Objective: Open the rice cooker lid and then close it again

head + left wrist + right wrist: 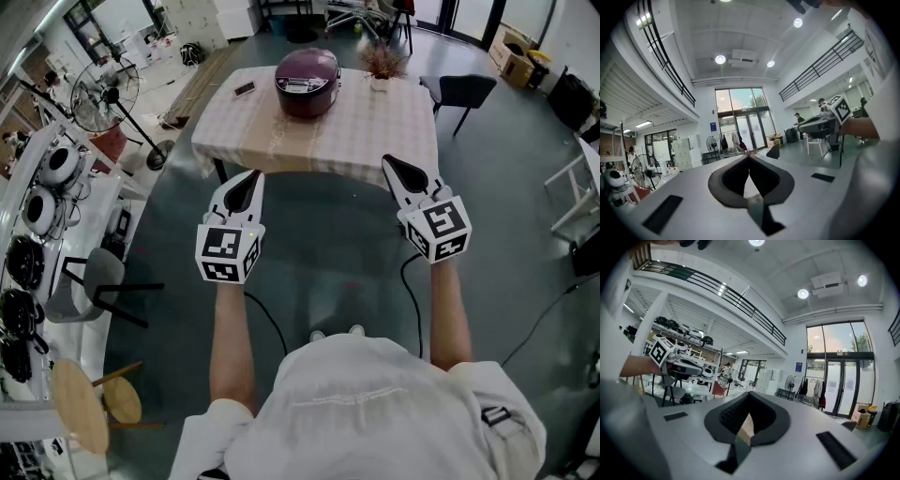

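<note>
Nothing started yet: rice cooker [307, 82] sits lid-down on the table [394, 131] at top centre, well apart from left gripper [246, 190] and right gripper [400, 172], both clenched empty mid-frame, so opening and closing remain.

Bright, even light. Gripper views: round ceiling lamps [720, 59] glare toward 12 o'clock, glass doors [841, 366] glow at 3 o'clock. Fisheye bends edges; black corners. Nearest foreground slightly soft. Head view sharp, shadows faint.
</note>
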`<move>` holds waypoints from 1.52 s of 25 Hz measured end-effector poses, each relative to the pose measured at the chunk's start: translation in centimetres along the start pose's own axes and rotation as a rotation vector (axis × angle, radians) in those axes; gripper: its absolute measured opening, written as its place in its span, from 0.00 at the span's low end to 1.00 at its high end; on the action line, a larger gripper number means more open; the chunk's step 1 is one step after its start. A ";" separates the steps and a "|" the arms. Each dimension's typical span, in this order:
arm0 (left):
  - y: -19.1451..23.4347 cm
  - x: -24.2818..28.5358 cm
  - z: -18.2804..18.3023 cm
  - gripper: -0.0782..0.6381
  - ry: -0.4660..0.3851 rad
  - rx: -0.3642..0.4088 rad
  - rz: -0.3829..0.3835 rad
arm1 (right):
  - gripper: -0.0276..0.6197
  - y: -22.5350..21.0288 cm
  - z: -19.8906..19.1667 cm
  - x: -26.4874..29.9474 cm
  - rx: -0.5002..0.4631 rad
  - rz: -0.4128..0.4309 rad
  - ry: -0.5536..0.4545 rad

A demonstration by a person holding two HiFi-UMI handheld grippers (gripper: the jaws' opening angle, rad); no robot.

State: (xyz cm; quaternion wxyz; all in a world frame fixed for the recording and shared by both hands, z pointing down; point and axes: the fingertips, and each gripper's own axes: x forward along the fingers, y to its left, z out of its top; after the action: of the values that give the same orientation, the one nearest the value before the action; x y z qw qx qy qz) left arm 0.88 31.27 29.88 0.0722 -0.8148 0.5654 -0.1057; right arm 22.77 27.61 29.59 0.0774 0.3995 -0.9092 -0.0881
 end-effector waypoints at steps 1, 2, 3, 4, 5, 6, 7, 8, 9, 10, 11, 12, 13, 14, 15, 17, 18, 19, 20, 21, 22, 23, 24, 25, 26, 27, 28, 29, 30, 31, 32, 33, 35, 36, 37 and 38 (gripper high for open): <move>0.1 -0.1 0.1 0.13 0.000 0.004 0.003 | 0.08 0.0 0.0 0.0 0.000 -0.001 0.000; 0.2 -0.2 0.1 0.13 0.001 0.008 0.005 | 0.08 0.1 0.0 0.0 0.001 -0.003 0.000; 0.3 -0.2 0.1 0.13 0.001 0.011 0.008 | 0.08 0.1 -0.1 0.0 0.005 -0.004 -0.002; 0.3 -0.2 0.1 0.13 0.002 0.014 0.010 | 0.08 0.1 -0.1 0.0 0.012 -0.005 -0.006; 0.4 -0.2 0.0 0.13 0.004 0.016 0.013 | 0.08 0.0 -0.1 0.0 0.022 -0.004 -0.010; 0.5 -0.2 0.0 0.13 0.007 0.018 0.017 | 0.08 -0.1 0.0 -0.1 0.032 -0.002 -0.013; 0.5 -0.2 -0.1 0.13 0.010 0.020 0.020 | 0.08 -0.1 0.0 0.0 0.040 -0.001 -0.016; 0.6 -0.2 -0.1 0.13 0.013 0.023 0.020 | 0.08 -0.1 0.1 0.0 0.044 0.000 -0.017; 0.6 -0.2 -0.2 0.13 0.015 0.024 0.017 | 0.09 -0.1 0.2 0.1 0.047 0.002 -0.017; 0.6 -0.2 -0.2 0.13 0.015 0.022 0.013 | 0.11 0.0 0.2 0.2 0.050 0.009 -0.016; 0.6 -0.1 -0.2 0.14 0.013 0.019 0.009 | 0.19 0.2 0.3 0.3 0.052 0.020 -0.016; 0.6 -0.1 -0.2 0.22 0.010 0.015 0.006 | 0.27 0.4 0.4 0.4 0.051 0.033 -0.018; 0.7 0.0 -0.1 0.33 0.005 0.014 0.004 | 0.32 0.6 0.5 0.4 0.047 0.045 -0.022; 0.7 0.0 -0.1 0.37 0.001 0.017 0.001 | 0.35 0.8 0.6 0.5 0.038 0.053 -0.026; 0.6 0.0 -0.1 0.38 -0.003 0.022 -0.003 | 0.38 1.0 0.7 0.6 0.028 0.057 -0.026; 0.5 -0.1 -0.4 0.37 -0.005 0.031 -0.015 | 0.38 1.2 0.5 0.9 0.011 0.058 -0.019; 0.4 -0.1 -0.6 0.37 -0.001 0.033 -0.021 | 0.38 1.3 0.4 1.0 0.007 0.058 -0.015; 0.3 -0.1 -0.8 0.37 0.003 0.034 -0.025 | 0.38 1.3 0.3 1.1 0.006 0.057 -0.011; 0.3 0.0 -1.0 0.37 0.008 0.033 -0.027 | 0.38 1.3 0.2 1.2 0.006 0.055 -0.007; 0.4 0.0 -1.2 0.37 0.011 0.031 -0.027 | 0.38 1.3 0.1 1.3 0.006 0.052 -0.002; 0.5 0.0 -1.4 0.37 0.013 0.026 -0.026 | 0.38 1.3 -0.1 1.4 0.005 0.050 0.003; 0.8 -0.1 -1.6 0.37 0.015 0.020 -0.022 | 0.38 1.4 -0.2 1.6 0.005 0.048 0.009; 1.1 -0.2 -1.8 0.37 0.019 0.014 -0.018 | 0.38 1.5 -0.3 1.7 0.007 0.046 0.014; 1.4 -0.3 -2.1 0.37 0.025 0.008 -0.013 | 0.38 1.6 -0.4 1.9 0.010 0.044 0.019; 1.7 -0.5 -2.5 0.37 0.031 0.004 -0.011 | 0.38 1.7 -0.6 2.0 0.015 0.040 0.024; 2.0 -0.6 -3.0 0.37 0.038 0.000 -0.010 | 0.38 1.8 -0.8 2.2 0.020 0.035 0.031; 2.2 -0.8 -3.4 0.37 0.045 -0.004 -0.010 | 0.38 2.0 -1.0 2.2 0.024 0.029 0.039; 2.5 -1.0 -3.8 0.37 0.051 -0.008 -0.011 | 0.38 2.1 -1.1 2.3 0.028 0.023 0.046; 2.7 -1.3 -4.1 0.37 0.056 -0.012 -0.012 | 0.38 2.4 -1.2 2.4 0.031 0.018 0.053; 3.0 -1.5 -4.4 0.37 0.060 -0.015 -0.013 | 0.38 2.6 -1.3 2.4 0.033 0.014 0.057; 3.3 -1.7 -4.7 0.37 0.064 -0.017 -0.015 | 0.38 2.8 -1.3 2.5 0.035 0.012 0.059; 3.6 -1.9 -5.0 0.37 0.068 -0.018 -0.017 | 0.38 3.1 -1.3 2.6 0.037 0.010 0.059; 4.2 -1.9 -5.6 0.37 0.076 -0.020 -0.020 | 0.38 3.3 -1.3 3.1 0.035 0.004 0.058; 4.4 -1.9 -5.8 0.37 0.079 -0.025 -0.024 | 0.38 3.3 -1.2 3.3 0.032 0.000 0.058; 4.6 -1.8 -6.0 0.37 0.080 -0.030 -0.029 | 0.37 3.3 -1.2 3.5 0.029 -0.004 0.059; 4.7 -1.6 -6.2 0.37 0.082 -0.034 -0.035 | 0.37 3.1 -1.1 3.8 0.027 -0.007 0.059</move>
State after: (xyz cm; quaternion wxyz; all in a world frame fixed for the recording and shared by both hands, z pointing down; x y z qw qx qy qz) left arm -5.51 31.10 34.60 0.0333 -0.8205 0.5554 -0.1308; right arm 18.26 26.81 31.66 0.0984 0.4061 -0.9062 -0.0643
